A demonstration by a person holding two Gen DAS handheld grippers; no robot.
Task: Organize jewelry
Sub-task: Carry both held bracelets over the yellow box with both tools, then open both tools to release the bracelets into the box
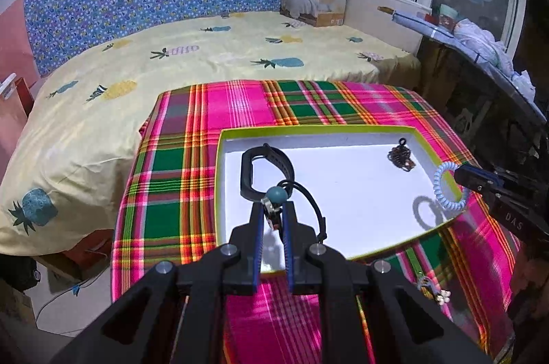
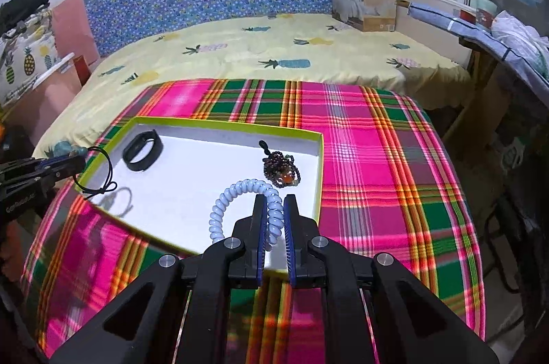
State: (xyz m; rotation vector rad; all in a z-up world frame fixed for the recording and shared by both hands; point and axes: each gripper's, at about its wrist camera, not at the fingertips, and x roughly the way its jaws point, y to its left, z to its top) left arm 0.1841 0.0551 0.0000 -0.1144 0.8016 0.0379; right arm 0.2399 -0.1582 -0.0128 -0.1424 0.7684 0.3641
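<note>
**Left wrist view**
- Step in hand, as you may judge it: carrying pieces over the tray for set-down. Your left gripper (image 1: 273,209) is clamped on a black cord bracelet (image 1: 310,202) with a teal bead (image 1: 276,194) and a small metal charm pinched between the pads; the cord loop hangs out to the right, above the tray's near left part.
- Tray (image 1: 308,128): shallow card box, lime-green rim, smooth white floor, standing on the plaid cloth (image 1: 164,192) that covers the table.
- Black wristband (image 1: 266,170): matte, rubbery, a closed oval, lying near the tray's far left corner.
- Dark bead necklace (image 1: 401,156): small glossy beads, heaped by the far right corner.
- A small cluster of pale beads (image 1: 441,295) lies on the cloth, outside the tray's near edge, not yet sorted.

**Right wrist view**
- Your right gripper (image 2: 274,216) is closed on a pale blue spiral coil bracelet (image 2: 236,202), springy plastic, ring-shaped, held above the tray's near right part.
- Next move, by judgement: lower each piece to a bare patch of white floor, apart from the wristband and the necklace, then part the jaws. The limp cord may snag on the rim; the coil may bounce.
</note>
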